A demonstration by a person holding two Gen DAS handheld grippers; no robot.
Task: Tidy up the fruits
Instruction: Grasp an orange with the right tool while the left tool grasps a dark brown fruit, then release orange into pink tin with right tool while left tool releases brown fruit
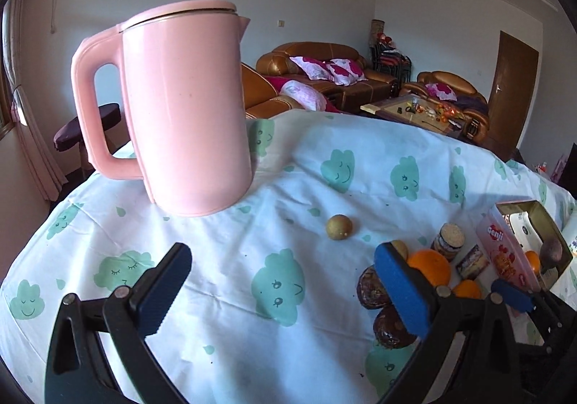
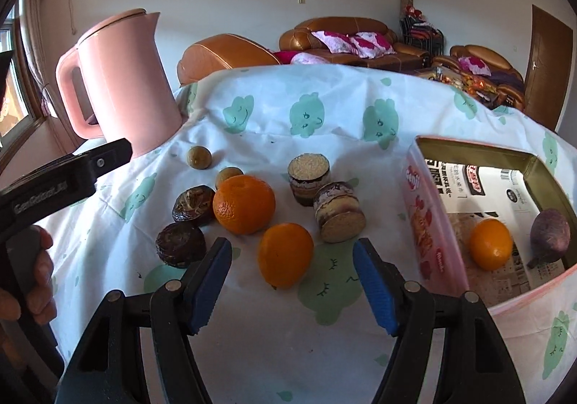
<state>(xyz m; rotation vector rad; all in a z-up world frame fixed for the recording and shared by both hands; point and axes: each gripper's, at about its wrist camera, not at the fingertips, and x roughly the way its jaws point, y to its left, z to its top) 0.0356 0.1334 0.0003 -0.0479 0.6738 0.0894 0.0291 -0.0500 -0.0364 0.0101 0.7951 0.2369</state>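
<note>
Hovering low over the cloud-print tablecloth [image 2: 252, 350], the right gripper [image 2: 292, 281] has its jaws spread wide and empty, and the nearer orange [image 2: 285, 254] sits just ahead of the gap, almost centred between the blue pads and a touch toward the left one. Being round, it offers no long axis to line up with, so a straight push forward should bring it between the pads. The larger orange [image 2: 244, 203] lies further ahead and left, touching a dark shrivelled fruit [image 2: 194, 205]. The open tin box [image 2: 425, 223], already holding an orange [image 2: 491, 244] and a purple fruit [image 2: 550, 234], stands right of the jaws. The left gripper [image 1: 285, 292] is also wide open and empty, aimed at bare cloth beside the pink kettle [image 1: 184, 112]; the right hand looks clearly nearer the fruit.
</note>
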